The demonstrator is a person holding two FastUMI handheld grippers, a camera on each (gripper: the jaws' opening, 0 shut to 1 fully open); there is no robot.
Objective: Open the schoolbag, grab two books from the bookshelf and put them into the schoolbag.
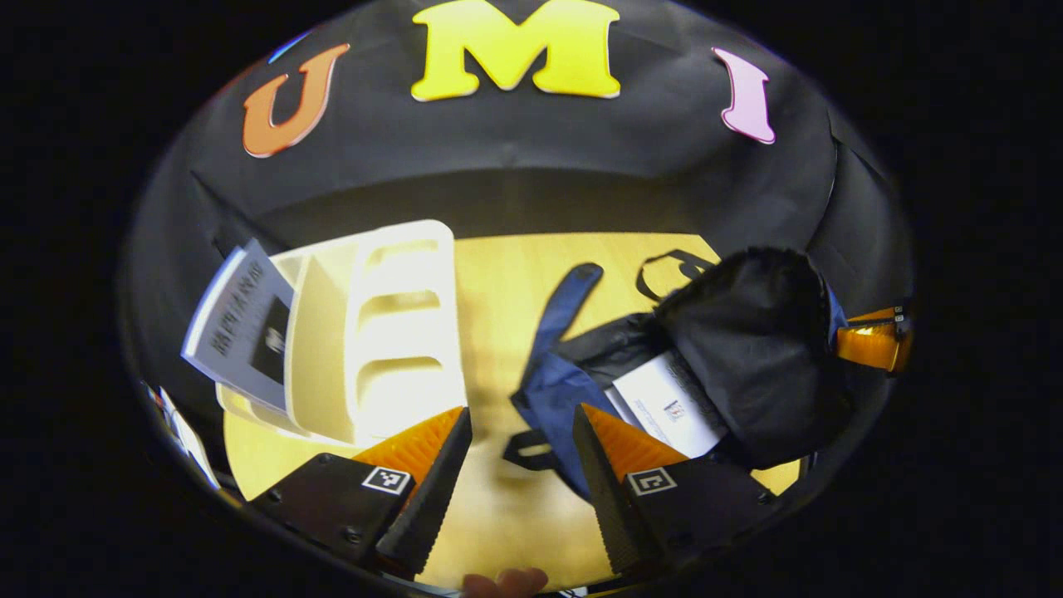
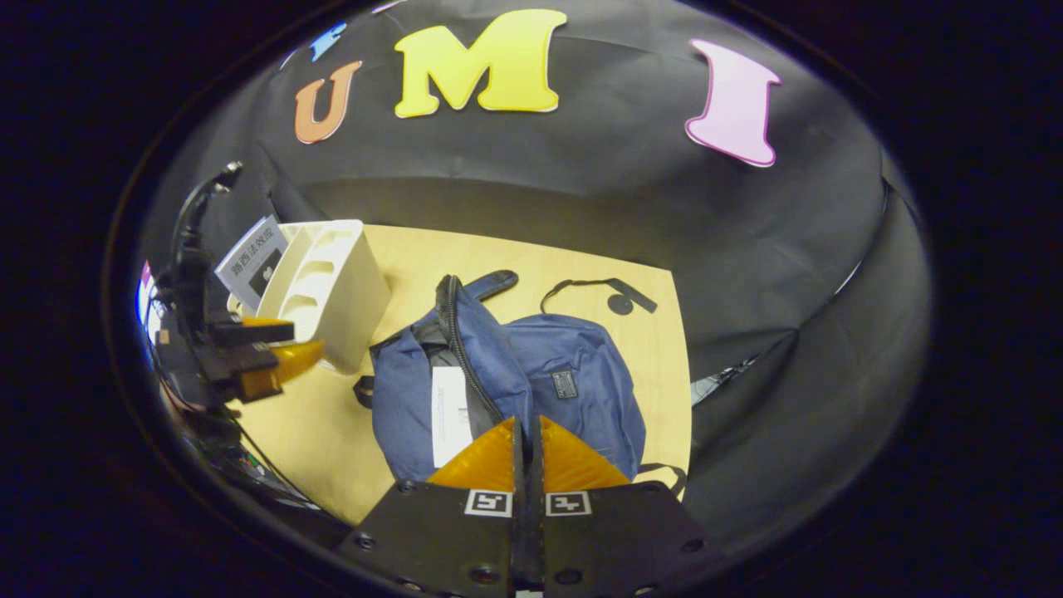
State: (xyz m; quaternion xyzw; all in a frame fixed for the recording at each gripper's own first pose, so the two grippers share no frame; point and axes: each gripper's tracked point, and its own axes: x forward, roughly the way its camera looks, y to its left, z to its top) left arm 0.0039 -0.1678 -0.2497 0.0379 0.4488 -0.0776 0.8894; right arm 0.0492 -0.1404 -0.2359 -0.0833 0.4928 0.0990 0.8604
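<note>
left tool: the left tool [image 1: 521, 465] stood wide apart and held nothing, above the counter [image 1: 507, 282], between the bookshelf and the schoolbag.
right tool: the right tool [image 2: 526, 457] had its fingers pressed together with nothing visible between them, poised over the near edge of the schoolbag [image 2: 507, 374].
schoolbag: lay flat ahead of the right tool, zip open, with a white book [image 2: 450, 415] showing in the opening.
bookshelf: the white bookshelf [image 1: 374, 332] sat ahead and to the left of the left tool; a grey book [image 1: 241, 324] leaned at its far side, tilted outward.
task state: judged one book in, one still to fetch.
risk, grasp: the grey book sat behind the shelf wall from the left tool, so a reach could knock the light shelf or tip the book off the back.
risk, bag: the flap looked slack and might fall over the opening, so a second book could catch on the zip or push the first one out.
risk, crowding: both tools worked close together and could collide over the bag.
</note>
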